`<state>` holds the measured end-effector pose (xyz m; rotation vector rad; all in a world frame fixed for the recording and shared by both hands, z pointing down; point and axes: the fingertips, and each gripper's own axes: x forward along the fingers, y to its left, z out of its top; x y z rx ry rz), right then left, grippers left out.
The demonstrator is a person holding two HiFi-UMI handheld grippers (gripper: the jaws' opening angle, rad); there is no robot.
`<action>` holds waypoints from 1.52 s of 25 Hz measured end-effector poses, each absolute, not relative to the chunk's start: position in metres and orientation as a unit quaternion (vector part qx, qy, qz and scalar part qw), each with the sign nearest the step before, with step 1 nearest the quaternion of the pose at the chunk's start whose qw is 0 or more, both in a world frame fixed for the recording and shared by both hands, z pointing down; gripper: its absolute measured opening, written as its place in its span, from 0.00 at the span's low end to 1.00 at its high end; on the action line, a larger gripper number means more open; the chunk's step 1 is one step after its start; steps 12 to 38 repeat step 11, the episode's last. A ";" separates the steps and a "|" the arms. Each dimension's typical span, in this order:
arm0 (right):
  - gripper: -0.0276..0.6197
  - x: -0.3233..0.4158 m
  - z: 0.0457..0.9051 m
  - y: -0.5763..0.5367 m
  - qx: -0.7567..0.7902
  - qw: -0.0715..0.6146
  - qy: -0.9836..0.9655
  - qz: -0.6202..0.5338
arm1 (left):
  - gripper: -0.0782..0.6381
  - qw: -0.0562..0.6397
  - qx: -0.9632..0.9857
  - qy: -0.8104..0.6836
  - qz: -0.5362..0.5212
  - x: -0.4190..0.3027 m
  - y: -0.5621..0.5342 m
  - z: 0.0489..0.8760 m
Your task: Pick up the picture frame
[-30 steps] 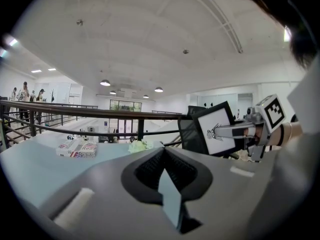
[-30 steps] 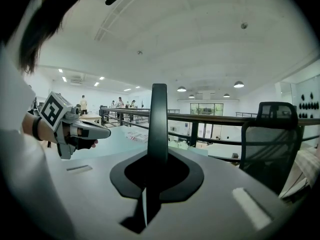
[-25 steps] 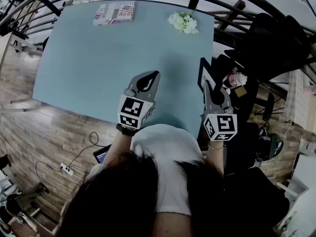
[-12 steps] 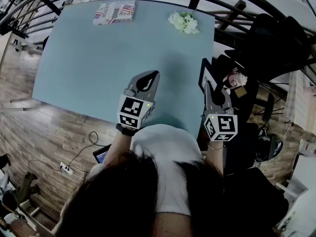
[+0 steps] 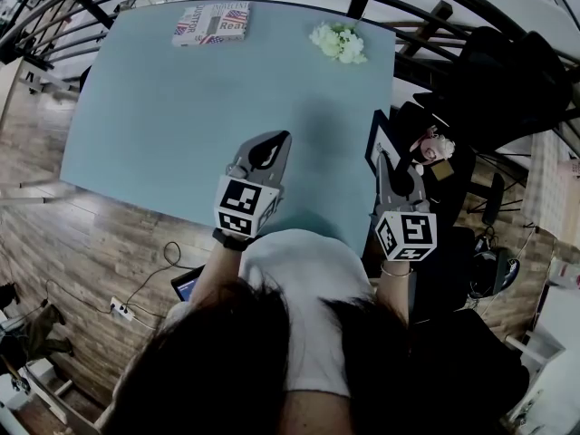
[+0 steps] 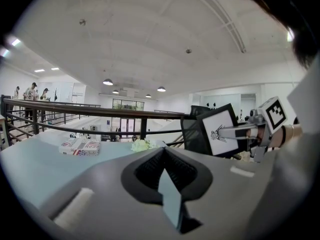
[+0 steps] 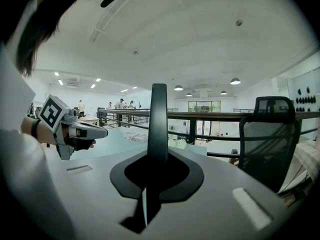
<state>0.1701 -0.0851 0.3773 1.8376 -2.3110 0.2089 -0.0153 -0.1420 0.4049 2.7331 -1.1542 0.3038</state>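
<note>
The picture frame (image 5: 374, 138), black-edged around a white drawing, hangs upright just past the right edge of the light blue table (image 5: 163, 116). My right gripper (image 5: 381, 159) is shut on its lower edge. From the left gripper view the frame (image 6: 219, 130) faces me with the right gripper (image 6: 223, 132) clamped on it. From the right gripper view the frame (image 7: 159, 115) is edge-on and rises straight out of the jaws. My left gripper (image 5: 279, 140) hovers over the table's near part, shut and holding nothing; it also shows as the left gripper (image 7: 101, 132) in the right gripper view.
A printed box (image 5: 210, 23) and a bunch of white flowers (image 5: 337, 41) lie at the table's far edge. A dark railing (image 6: 100, 115) runs behind the table. A black office chair (image 7: 270, 134) and clutter stand to the right. A cable and power strip (image 5: 120, 311) lie on the wooden floor.
</note>
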 end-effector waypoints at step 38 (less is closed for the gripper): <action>0.06 0.172 0.378 -0.085 0.618 0.093 -0.777 0.072 | 0.19 0.083 0.914 -0.384 0.102 -0.014 -0.143 0.407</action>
